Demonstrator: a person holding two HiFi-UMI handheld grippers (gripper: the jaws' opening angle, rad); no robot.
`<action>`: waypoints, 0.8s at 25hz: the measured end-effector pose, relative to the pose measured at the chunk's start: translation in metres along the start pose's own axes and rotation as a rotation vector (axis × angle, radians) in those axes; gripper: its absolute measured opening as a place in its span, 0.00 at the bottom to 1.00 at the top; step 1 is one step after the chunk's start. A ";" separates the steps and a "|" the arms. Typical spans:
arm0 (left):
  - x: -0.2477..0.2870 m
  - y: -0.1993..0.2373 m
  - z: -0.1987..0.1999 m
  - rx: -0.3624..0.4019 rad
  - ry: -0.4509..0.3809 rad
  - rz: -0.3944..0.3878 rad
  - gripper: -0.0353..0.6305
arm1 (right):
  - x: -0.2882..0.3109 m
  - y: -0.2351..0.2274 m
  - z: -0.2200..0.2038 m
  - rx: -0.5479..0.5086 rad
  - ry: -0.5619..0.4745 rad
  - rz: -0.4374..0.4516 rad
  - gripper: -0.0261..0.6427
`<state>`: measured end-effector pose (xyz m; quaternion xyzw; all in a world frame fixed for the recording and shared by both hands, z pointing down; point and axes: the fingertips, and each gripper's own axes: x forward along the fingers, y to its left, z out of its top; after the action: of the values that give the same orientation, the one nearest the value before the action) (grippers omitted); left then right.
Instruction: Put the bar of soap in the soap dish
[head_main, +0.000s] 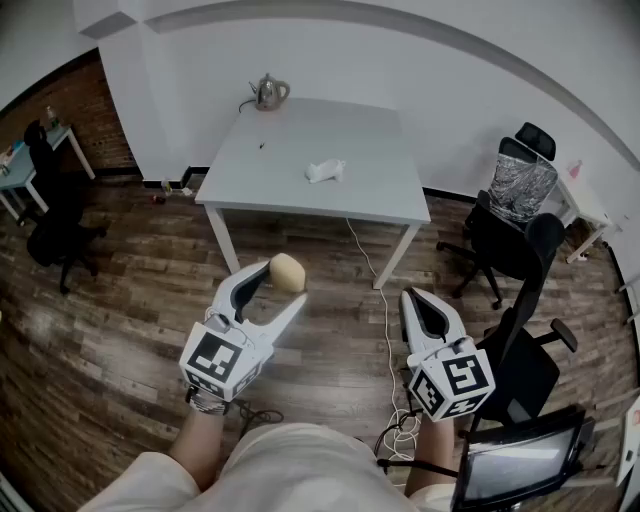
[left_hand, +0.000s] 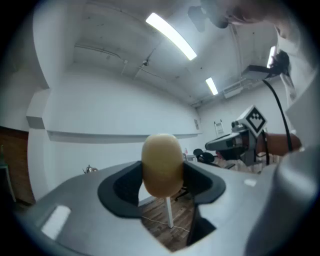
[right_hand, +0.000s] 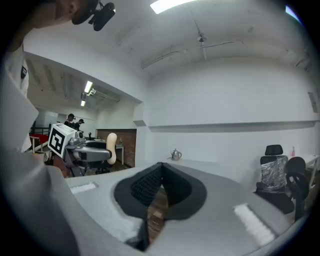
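Clearly the left gripper is clamped on the pale yellow bar of soap, held at its jaw tips above the wooden floor. At its 3 o'clock, the right gripper has its jaws pressed together with nothing between them. Well apart at 12 o'clock stands the white table, bearing a small white dish and, at its 11 o'clock corner, a kettle.
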<state>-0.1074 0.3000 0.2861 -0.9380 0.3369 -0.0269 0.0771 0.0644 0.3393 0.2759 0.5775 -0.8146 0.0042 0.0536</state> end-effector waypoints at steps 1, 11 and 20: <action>0.000 0.000 0.000 0.000 -0.002 0.001 0.46 | 0.000 0.001 0.002 0.004 -0.006 0.004 0.04; -0.001 -0.001 0.003 -0.001 -0.004 0.003 0.46 | -0.001 0.003 0.005 0.000 -0.008 0.003 0.04; 0.003 -0.013 -0.002 -0.017 0.011 0.019 0.46 | -0.012 -0.007 0.002 -0.012 -0.003 0.014 0.04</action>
<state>-0.0976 0.3077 0.2900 -0.9353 0.3462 -0.0283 0.0676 0.0747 0.3484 0.2724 0.5713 -0.8188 -0.0014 0.0558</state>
